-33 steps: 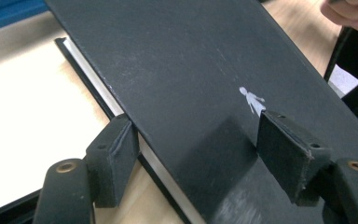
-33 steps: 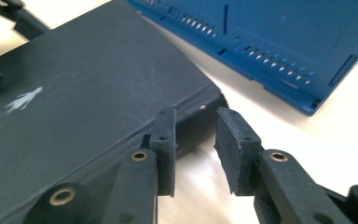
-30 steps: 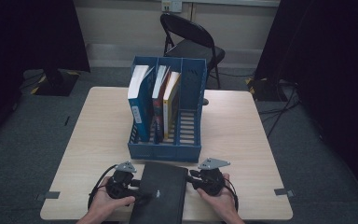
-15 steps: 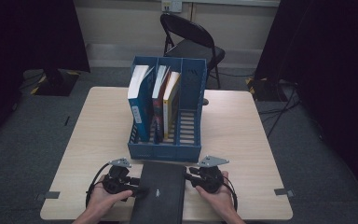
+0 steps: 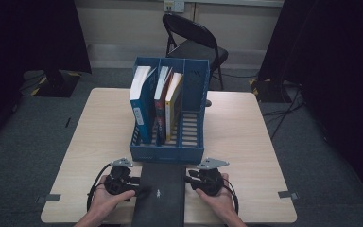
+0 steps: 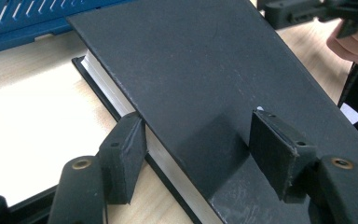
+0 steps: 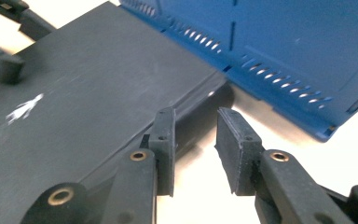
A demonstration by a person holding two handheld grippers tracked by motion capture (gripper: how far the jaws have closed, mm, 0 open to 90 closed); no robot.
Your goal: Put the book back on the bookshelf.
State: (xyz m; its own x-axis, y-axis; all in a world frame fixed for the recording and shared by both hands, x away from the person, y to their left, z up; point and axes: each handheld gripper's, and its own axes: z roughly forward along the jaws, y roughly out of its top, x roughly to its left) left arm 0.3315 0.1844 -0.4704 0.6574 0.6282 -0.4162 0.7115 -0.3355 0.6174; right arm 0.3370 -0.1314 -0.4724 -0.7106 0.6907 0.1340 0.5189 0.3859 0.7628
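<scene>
Pickup stage: my left gripper (image 6: 200,154) straddles the black book's (image 5: 160,194) edge, jaws just reopening, right gripper (image 7: 193,149) spread beside the spine; next, clamp both before lifting toward the blue file rack (image 5: 170,151).

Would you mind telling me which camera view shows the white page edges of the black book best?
The left gripper view: the page edges run in plain sight under the lifted cover. The high view shows the black book from above, cover only; the right gripper view shows its cover and dark side.
</scene>
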